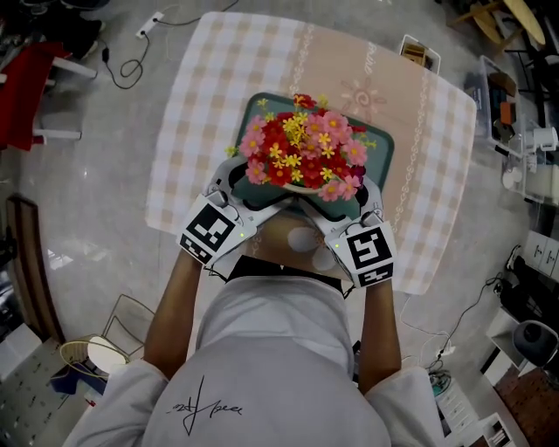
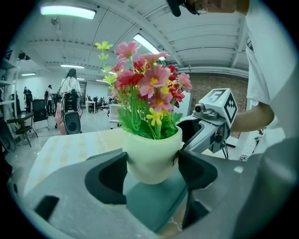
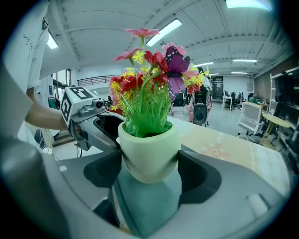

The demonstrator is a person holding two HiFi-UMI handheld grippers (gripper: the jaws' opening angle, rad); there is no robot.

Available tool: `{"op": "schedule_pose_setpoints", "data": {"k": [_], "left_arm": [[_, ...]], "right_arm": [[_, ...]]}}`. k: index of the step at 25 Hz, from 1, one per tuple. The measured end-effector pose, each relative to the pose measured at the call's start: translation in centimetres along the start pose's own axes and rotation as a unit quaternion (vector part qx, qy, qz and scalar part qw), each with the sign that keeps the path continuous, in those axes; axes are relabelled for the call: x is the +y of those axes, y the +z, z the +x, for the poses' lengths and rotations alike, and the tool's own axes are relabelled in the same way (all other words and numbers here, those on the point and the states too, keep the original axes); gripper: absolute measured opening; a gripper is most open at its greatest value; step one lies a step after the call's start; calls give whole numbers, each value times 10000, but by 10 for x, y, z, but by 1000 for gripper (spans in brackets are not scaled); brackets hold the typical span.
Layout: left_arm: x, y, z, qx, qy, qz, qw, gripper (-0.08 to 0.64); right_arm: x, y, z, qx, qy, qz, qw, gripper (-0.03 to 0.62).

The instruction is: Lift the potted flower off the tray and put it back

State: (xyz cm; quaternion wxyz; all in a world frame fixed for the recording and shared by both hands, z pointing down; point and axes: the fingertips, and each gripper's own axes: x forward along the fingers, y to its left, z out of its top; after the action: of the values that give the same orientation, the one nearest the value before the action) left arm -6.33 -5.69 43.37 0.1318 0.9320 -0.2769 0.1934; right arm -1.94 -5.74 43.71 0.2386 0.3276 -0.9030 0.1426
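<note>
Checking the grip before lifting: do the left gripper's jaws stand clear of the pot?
No, the jaws of the left gripper press against both sides of the pot.

A square cloth-covered table [image 1: 218,79], checked in beige, is seen on a grey polished floor [image 1: 96,175]; a white power strip [image 1: 150,24] is laid there.

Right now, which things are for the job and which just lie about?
For the job: pale green pot of red, pink and yellow flowers, teal rectangular tray, left gripper, right gripper.
Lying about: white power strip, small white box.
</note>
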Motion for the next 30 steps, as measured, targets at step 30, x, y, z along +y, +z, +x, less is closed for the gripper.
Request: {"op": "schedule_pose_setpoints", "data": {"k": [30], "left_arm": [[-31,27,-56,-194,-180,238,9994,344]], "right_arm": [[49,29,-38,-253,-249,99,9993,380]]}}
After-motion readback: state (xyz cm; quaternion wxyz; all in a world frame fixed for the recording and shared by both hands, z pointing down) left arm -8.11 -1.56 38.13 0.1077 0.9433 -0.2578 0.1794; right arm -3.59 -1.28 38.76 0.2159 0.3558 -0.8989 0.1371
